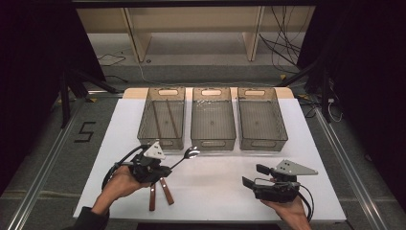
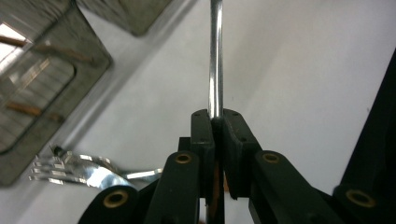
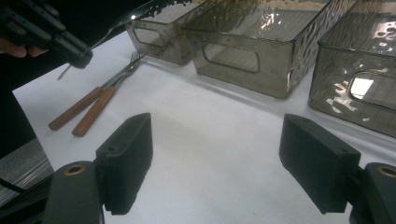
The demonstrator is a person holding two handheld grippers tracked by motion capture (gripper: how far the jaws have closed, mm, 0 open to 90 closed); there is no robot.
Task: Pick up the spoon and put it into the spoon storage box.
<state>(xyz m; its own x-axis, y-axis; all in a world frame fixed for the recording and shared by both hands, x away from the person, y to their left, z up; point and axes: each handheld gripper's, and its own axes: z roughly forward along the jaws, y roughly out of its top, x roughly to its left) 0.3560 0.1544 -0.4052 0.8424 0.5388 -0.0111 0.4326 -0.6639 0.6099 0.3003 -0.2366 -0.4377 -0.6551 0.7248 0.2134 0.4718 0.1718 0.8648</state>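
A white surface (image 1: 210,191) is lying on a grey floor (image 1: 43,158), with a pale shelf unit (image 1: 191,33) and loose cables standing behind it in a dark room. Three smoky plastic bins are sitting side by side along the far half: the left bin (image 1: 162,117) is holding two brown sticks, while the middle bin (image 1: 213,117) and the right bin (image 1: 261,117) are showing bare floors. The near half of the surface is lying open between the two hands.

The left gripper (image 1: 165,170) is hovering in front of the left bin, its jaws clamped together on the thin steel stem of a spoon (image 1: 190,153), whose bowl is pointing toward the gap between the left and middle bins. The left gripper view is showing that stem (image 2: 215,60) pinched between the pads, plus fork tines (image 2: 60,168) lying below.

The right gripper (image 1: 254,175) is resting near the front right edge, its jaws standing wide apart with nothing between them. The right gripper view is revealing two wooden-handled forks (image 3: 93,105) lying side by side, touching.
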